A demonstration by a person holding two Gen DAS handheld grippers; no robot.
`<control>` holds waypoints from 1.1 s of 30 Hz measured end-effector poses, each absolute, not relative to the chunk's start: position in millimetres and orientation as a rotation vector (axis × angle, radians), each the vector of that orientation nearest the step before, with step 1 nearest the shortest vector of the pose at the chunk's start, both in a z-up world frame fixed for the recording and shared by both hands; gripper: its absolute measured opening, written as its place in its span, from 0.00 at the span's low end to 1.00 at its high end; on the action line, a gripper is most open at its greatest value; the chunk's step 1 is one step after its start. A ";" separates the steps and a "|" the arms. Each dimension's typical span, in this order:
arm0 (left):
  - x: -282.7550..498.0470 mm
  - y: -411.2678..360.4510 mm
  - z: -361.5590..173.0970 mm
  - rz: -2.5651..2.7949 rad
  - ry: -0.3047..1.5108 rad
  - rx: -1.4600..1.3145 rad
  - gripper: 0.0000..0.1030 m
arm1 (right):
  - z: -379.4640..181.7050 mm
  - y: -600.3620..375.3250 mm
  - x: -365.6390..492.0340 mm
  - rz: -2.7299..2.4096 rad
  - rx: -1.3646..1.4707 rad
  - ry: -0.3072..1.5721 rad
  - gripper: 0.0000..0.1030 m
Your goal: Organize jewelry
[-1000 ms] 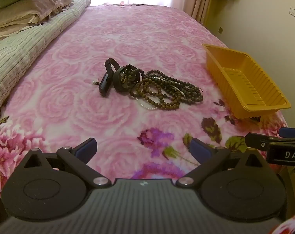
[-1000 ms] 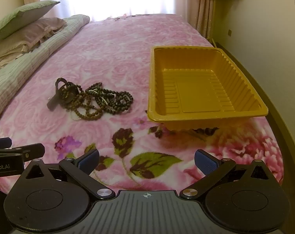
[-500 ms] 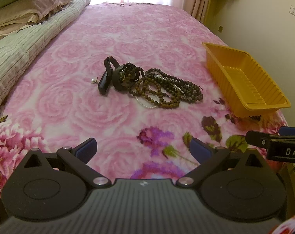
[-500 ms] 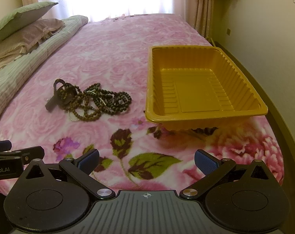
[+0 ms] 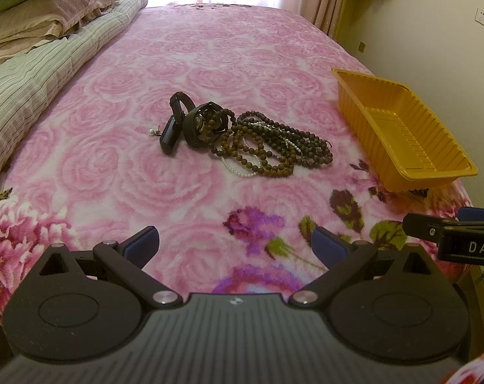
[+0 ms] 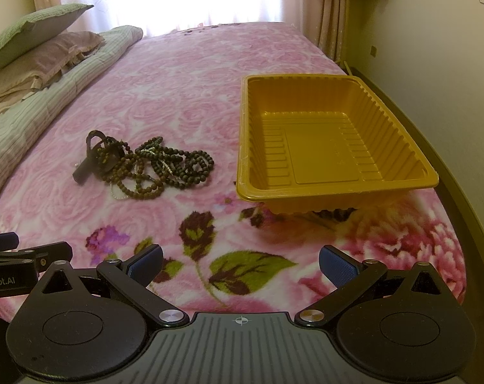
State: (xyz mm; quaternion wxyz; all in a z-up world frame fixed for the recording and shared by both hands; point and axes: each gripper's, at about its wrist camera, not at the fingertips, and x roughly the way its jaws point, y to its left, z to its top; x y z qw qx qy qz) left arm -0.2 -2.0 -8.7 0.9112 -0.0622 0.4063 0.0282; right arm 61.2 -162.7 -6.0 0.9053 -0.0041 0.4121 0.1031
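Reading "DAS" in white on the right gripper [image 6: 240,264] body and "Robot.AI" on the left gripper [image 5: 235,244], both tongs hover wide apart, holding nothing. Since a second ago both have eased slightly forward; nothing else has moved. The tangled pile of dark brown bead necklaces, white pearl strand and black watches [image 5: 238,139] lies on the pink rose-patterned blanket [image 5: 129,176], left of the empty yellow ribbed plastic tray [image 6: 334,140]. Left of the tray, beyond the pile, lie striped green bedding [image 5: 33,83] and pillows; behind it, a bright curtained window.
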 end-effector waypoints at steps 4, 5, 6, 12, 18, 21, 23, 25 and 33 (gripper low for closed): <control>0.1 -2.0 -7.8 0.058 0.839 -0.127 0.98 | -6.0 -162.6 61.2 0.213 -0.008 0.851 1.00; 0.2 -2.0 -8.1 0.058 0.839 -0.127 0.98 | -6.1 -162.5 61.2 0.212 -0.007 0.851 1.00; 0.1 -2.0 -7.6 0.058 0.839 -0.127 0.98 | -6.0 -162.8 61.1 0.213 -0.006 0.851 1.00; 0.1 -1.8 -7.3 0.058 0.839 -0.127 0.98 | -6.1 -162.9 61.1 0.213 -0.006 0.852 1.00; 0.3 -1.8 -8.3 0.057 0.839 -0.129 0.98 | -6.6 -164.3 60.9 0.213 0.006 0.850 1.00; 0.7 0.0 -9.0 0.056 0.839 -0.144 0.98 | -6.8 -171.0 60.8 0.210 0.039 0.841 1.00; 2.1 4.0 -10.8 0.046 0.836 -0.183 0.98 | -4.6 -179.5 61.6 0.201 0.077 0.821 1.00; 3.9 10.3 -8.0 0.014 0.830 -0.273 0.98 | -0.4 -192.4 62.2 0.188 0.128 0.795 1.00; 14.4 28.6 -0.7 -0.051 0.662 -0.382 0.98 | 17.8 -257.2 77.4 0.093 0.217 0.622 1.00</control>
